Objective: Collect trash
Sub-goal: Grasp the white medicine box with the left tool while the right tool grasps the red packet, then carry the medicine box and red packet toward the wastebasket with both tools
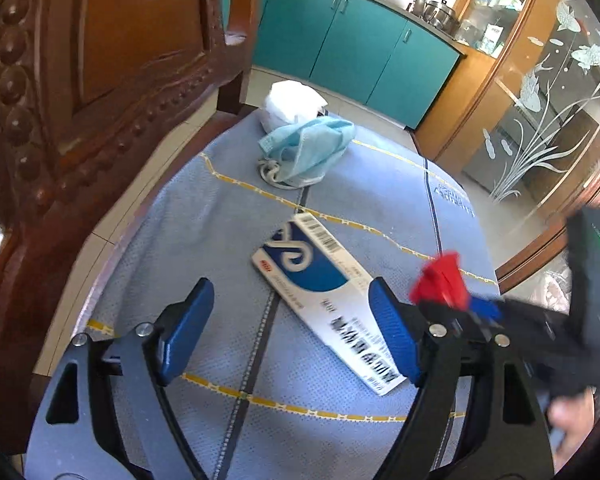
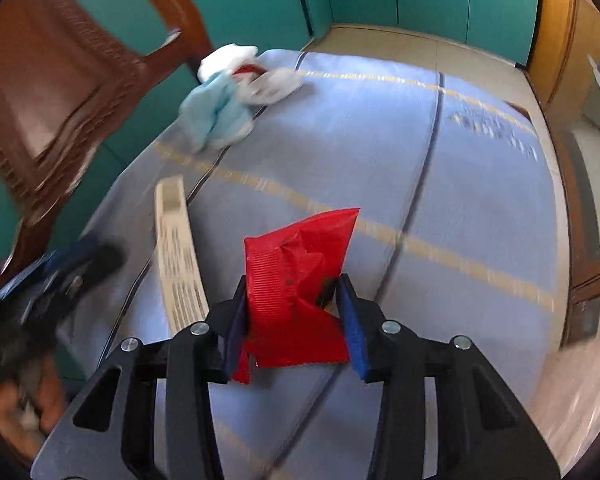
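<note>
A flat white and blue carton [image 1: 312, 276] lies on the blue cloth [image 1: 228, 216], and my left gripper [image 1: 290, 286] stands open above its near end, one pad on each side and neither touching it. My right gripper [image 2: 293, 280] is shut on a crumpled red wrapper [image 2: 300, 264], held just above the cloth [image 2: 460, 184]. The left wrist view shows that wrapper [image 1: 440, 280] to the right of the carton. At the far end lie a light blue face mask [image 1: 308, 144] and white tissue [image 1: 292, 100]. The right wrist view shows the carton [image 2: 178, 240] and the mask [image 2: 216, 116].
A carved wooden chair back [image 1: 80, 100] rises close on the left. Teal cabinets [image 1: 352, 40] line the far wall, and a glass-fronted cabinet [image 1: 540, 112] stands to the right. Beside the mask lies a crumpled white plastic piece [image 2: 272, 82].
</note>
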